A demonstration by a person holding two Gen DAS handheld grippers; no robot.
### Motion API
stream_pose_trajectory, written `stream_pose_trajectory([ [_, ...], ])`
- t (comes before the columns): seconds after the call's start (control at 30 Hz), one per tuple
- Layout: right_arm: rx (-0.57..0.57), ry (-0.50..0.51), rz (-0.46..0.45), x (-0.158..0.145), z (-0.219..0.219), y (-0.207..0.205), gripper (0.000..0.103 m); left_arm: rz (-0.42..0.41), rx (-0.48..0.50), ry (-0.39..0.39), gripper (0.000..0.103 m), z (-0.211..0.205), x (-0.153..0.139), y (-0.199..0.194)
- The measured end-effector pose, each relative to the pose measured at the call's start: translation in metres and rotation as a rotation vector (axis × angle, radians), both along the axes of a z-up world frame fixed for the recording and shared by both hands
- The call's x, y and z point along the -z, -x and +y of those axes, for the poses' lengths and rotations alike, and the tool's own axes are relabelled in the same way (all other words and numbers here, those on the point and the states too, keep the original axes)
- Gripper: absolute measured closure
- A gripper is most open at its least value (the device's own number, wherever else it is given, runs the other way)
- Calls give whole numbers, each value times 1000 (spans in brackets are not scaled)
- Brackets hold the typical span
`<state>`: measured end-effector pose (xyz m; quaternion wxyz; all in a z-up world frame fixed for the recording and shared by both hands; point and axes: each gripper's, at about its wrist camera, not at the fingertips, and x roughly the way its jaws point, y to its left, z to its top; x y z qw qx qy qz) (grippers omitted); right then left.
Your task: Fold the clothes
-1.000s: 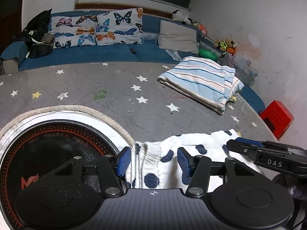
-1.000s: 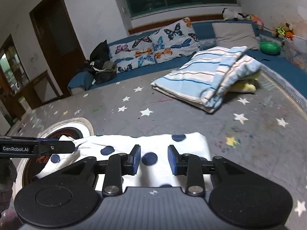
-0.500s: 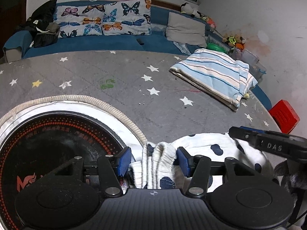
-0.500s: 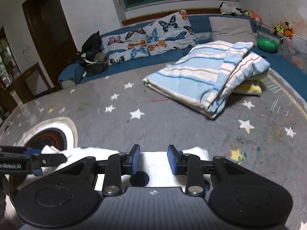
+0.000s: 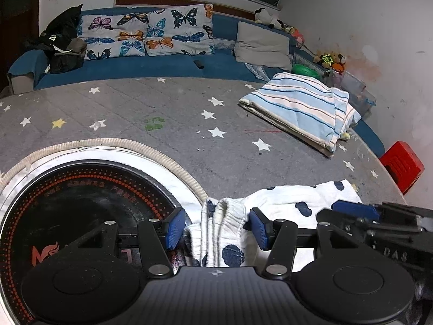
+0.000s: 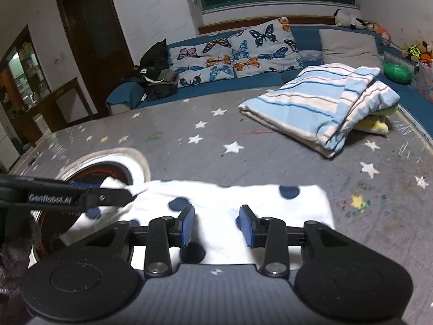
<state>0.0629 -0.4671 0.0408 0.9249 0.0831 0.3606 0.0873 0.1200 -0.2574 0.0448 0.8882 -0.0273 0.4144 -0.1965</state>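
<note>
A white garment with dark blue dots lies on the grey star-patterned table cover. Its ribbed waistband is bunched into upright folds between the fingers of my left gripper, which is open around it. My right gripper is open just above the flat white cloth, with its fingers apart over it. In the left wrist view the right gripper rests at the garment's right end. In the right wrist view a left finger lies on the garment's left end.
A round black cooktop with red markings sits in a beige-rimmed ring just left of the garment. A folded blue-striped blanket lies far right on the table. A red box stands past the right edge. A blue sofa with butterfly cushions runs behind.
The waistband, flat a second ago, has gathered into folds between my left fingers. My right gripper has shifted over the garment. Both grippers stayed open.
</note>
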Motion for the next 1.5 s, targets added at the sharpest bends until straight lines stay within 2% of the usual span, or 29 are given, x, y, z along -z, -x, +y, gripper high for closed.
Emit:
stream_pose_trajectory([
  [0.17,-36,11,7,0,8,17,66,1,-5,-10,48,-1,4,-1],
  [0.4,-76,84,10,3,17,50,66,-1,-14,-17,47,-1,6,-2],
  [0.53,-67,111,-1,5,18,74,62,-14,-13,-23,46,-1,5,1],
  [0.93,8,139,-15,11,10,143,62,-27,-22,-19,46,3,4,3],
  [1.23,53,136,-87,-6,4,143,60,-88,10,-35,45,9,-9,30],
  [1.5,84,119,-93,-2,2,145,58,-72,31,-50,42,19,0,51],
])
